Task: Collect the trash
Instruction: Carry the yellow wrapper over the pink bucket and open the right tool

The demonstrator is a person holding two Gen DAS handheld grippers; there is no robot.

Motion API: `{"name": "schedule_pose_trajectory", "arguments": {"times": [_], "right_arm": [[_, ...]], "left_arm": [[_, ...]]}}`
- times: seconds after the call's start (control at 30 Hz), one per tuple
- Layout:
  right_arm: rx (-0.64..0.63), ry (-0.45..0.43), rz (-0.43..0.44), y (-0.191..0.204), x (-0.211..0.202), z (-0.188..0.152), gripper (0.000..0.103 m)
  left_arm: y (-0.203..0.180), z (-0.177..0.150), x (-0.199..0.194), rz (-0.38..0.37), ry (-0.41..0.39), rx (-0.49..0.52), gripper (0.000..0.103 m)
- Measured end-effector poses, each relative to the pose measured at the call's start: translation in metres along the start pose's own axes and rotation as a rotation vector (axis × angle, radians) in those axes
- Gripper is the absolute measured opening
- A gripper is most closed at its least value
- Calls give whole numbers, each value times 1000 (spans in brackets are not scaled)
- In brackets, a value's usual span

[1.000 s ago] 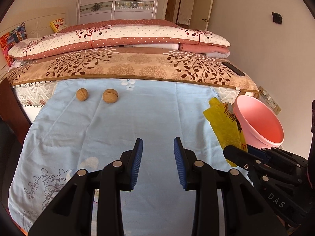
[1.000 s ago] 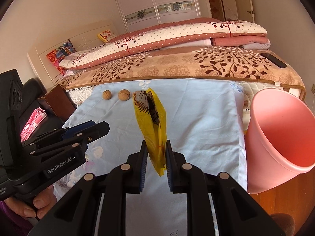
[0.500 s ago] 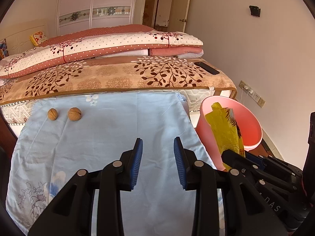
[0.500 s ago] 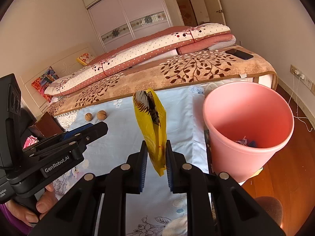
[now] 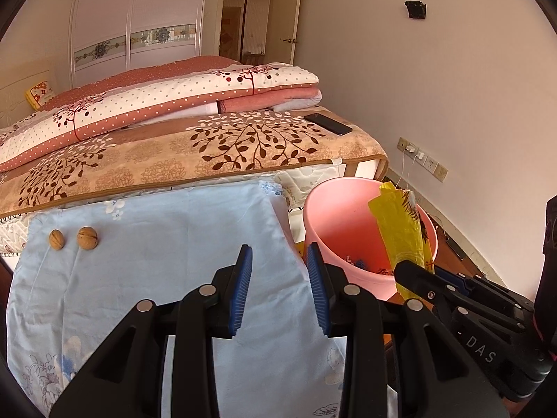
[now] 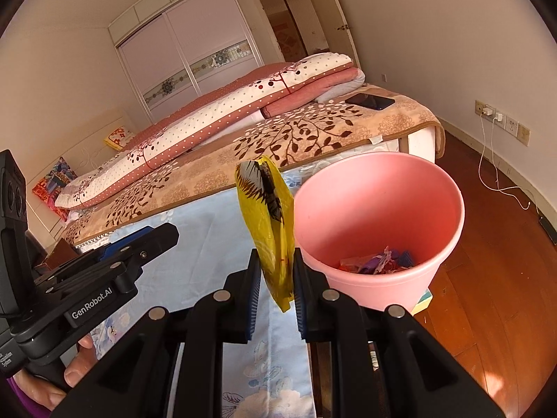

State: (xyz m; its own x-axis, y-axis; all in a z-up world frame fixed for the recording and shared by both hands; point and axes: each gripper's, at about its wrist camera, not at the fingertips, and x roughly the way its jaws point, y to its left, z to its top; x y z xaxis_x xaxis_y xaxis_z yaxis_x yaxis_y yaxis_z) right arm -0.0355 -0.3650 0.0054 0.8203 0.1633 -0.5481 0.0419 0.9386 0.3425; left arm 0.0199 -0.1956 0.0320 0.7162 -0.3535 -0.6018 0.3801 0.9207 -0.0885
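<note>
My right gripper (image 6: 276, 271) is shut on a yellow snack wrapper (image 6: 269, 216), which stands upright between the blue pads just left of the pink bin (image 6: 379, 209). The bin stands on the floor beside the bed, with several scraps of trash at its bottom. In the left wrist view the same wrapper (image 5: 400, 230) hangs in front of the pink bin (image 5: 334, 216), pinched by the right gripper (image 5: 407, 273). My left gripper (image 5: 280, 271) is open with nothing between its pads, above the light blue sheet (image 5: 156, 261). Two walnuts (image 5: 71, 238) lie on the sheet at far left.
The bed carries a brown leaf-patterned blanket (image 5: 195, 153), folded dotted quilts (image 5: 174, 101) and a black phone (image 5: 328, 123). A charger cable (image 6: 487, 160) hangs from wall sockets onto the wooden floor (image 6: 494, 278). A person's hand (image 6: 75, 365) holds the left gripper's handle.
Both grippers swung right along the bed edge. The wrapper went from over the blue sheet to beside the bin's rim, and the bin now fills more of both views. The walnuts slid left.
</note>
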Motion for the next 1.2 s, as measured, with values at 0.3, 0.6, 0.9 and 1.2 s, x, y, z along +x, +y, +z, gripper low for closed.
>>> {"name": "schedule_pose_trajectory", "arguments": {"times": [0.3,0.6,0.9,1.2], "right_arm": [[40,-25,-75,-29,5,10,17],[41,-33,-131,-45,14,14,17],[59,-33,-168,-58,21,19,17],[81,-21,-187,-71,32,23,20]], "left_arm": [[-26,4,24,-24,17,48,33],[-42,11,45,-42,39,64,33],[-52,19,60,-61,49,83,33],[-53,22,71,-62,64,77,33]]}}
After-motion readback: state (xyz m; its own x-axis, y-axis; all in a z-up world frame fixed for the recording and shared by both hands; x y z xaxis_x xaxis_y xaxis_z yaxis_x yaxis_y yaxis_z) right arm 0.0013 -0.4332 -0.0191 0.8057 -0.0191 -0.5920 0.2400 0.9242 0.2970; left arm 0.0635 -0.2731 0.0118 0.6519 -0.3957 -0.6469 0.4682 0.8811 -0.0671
